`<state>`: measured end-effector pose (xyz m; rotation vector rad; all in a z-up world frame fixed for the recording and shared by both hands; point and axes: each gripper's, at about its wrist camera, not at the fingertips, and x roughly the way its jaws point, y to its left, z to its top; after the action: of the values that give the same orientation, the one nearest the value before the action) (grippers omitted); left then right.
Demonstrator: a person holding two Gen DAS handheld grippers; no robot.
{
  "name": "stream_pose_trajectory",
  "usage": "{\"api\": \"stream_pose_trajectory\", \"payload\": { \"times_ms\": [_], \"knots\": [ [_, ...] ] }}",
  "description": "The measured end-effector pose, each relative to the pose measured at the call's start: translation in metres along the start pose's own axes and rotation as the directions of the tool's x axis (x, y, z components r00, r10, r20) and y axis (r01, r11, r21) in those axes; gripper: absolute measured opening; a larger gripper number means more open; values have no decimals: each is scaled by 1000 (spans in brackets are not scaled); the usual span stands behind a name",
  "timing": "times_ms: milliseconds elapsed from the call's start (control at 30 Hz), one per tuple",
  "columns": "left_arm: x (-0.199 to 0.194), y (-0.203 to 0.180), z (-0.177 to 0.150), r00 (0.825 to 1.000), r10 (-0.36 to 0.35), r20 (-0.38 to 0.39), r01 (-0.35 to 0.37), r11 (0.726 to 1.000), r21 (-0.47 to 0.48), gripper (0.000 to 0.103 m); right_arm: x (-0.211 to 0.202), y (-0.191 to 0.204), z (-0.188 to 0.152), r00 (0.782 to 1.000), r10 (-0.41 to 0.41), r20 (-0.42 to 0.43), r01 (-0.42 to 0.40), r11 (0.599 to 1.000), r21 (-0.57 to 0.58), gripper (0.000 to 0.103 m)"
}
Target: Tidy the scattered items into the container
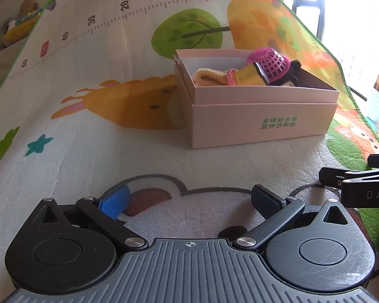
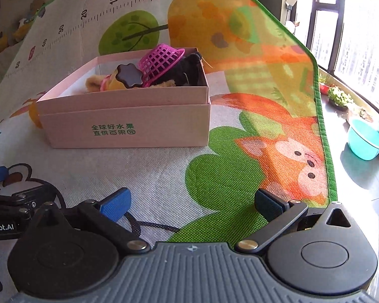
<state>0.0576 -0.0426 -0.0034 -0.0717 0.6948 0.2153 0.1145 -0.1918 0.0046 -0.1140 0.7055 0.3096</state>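
A pale pink cardboard box point(image 1: 262, 123) with green print stands on the play mat; it also shows in the right wrist view point(image 2: 128, 128). Inside lie a purple mesh basket point(image 1: 271, 63) point(image 2: 161, 59) turned upside down, a yellow toy with a dark flower-shaped end point(image 2: 128, 75), a tan plush point(image 1: 207, 77) and a black plush point(image 2: 189, 70). My left gripper point(image 1: 189, 199) is open and empty, low over the mat in front of the box. My right gripper point(image 2: 192, 202) is open and empty, to the right of the left one, also in front of the box.
The colourful play mat point(image 1: 88, 75) covers the floor; its green edge point(image 2: 323, 126) runs along the right. Beyond it are a teal basin point(image 2: 365, 139), potted plants point(image 2: 338, 96) and a window. Plush toys point(image 1: 22, 17) lie at the far left. A black cord point(image 2: 151, 224) lies on the mat.
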Motion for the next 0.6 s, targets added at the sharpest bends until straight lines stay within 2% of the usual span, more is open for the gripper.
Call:
{"api": "stream_pose_trajectory", "payload": {
  "times_ms": [600],
  "knots": [
    [-1, 0, 0, 1000, 6, 0, -6, 1000, -6, 103, -3, 0, -6, 1000, -12, 16, 12, 1000, 9, 103]
  ]
}}
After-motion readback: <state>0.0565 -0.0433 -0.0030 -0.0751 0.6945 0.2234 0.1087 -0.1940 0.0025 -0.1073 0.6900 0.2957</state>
